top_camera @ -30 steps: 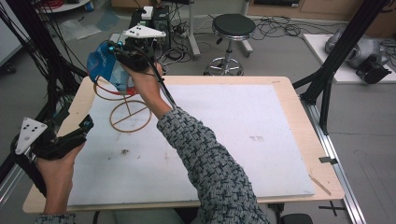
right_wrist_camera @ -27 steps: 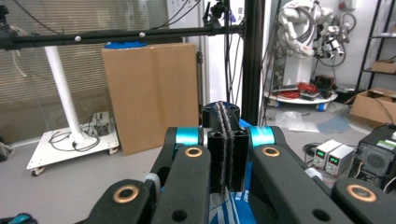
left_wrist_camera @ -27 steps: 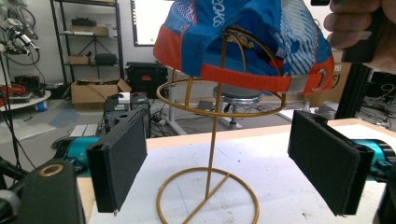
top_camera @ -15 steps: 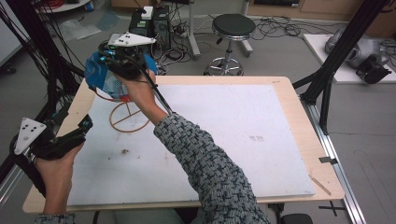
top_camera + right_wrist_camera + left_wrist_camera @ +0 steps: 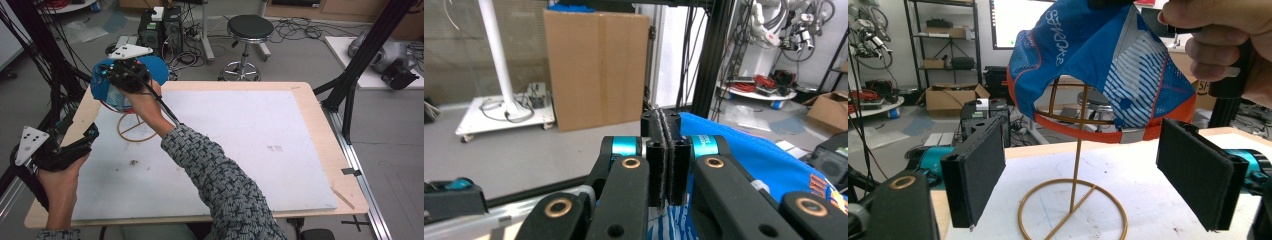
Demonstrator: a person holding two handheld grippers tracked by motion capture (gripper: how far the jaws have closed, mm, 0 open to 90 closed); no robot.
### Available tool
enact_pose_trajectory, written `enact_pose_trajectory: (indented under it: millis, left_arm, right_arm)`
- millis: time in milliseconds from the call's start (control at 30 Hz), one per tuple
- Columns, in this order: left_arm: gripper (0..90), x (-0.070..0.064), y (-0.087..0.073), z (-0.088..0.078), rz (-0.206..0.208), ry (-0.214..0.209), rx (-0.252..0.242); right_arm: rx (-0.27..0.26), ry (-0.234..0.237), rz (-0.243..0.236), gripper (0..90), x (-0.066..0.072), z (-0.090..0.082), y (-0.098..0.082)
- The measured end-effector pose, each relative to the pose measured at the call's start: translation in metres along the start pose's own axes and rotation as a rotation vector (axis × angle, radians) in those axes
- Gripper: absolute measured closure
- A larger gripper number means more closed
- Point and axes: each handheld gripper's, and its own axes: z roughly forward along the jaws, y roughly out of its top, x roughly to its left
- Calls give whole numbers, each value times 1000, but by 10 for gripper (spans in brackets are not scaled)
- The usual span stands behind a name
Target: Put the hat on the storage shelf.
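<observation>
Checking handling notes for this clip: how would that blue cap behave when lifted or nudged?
Probably floppy: the blue cap sags and folds where the right tongs pinch it. Likely light, since it drapes over the thin wire stand. A sideways tug might tip that stand.

Cap over stand, far left of desk
The cap (image 5: 1088, 70) hangs over the stand (image 5: 1075, 200) on the desk's (image 5: 250, 150) far-left corner; stool (image 5: 248, 30) behind.
</observation>
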Motion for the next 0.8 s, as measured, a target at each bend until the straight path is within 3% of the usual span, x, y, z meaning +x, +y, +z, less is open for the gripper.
enact_pose_trajectory:
  millis: [133, 400, 600, 800]
  left_arm:
    - [198, 0, 0, 0, 2, -1, 2]
    - [197, -1, -1, 1, -5, -4, 6]
    - [198, -1, -2, 1, -2, -6, 10]
    - [198, 0, -2, 1, -2, -7, 9]
  right_arm:
    - [23, -20, -51, 896, 2, 2, -1]
    - [41, -50, -75, 896, -3, 2, -3]
    - [45, -57, -81, 895, -3, 1, -4]
    - [20, -72, -62, 895, -12, -14, 3]
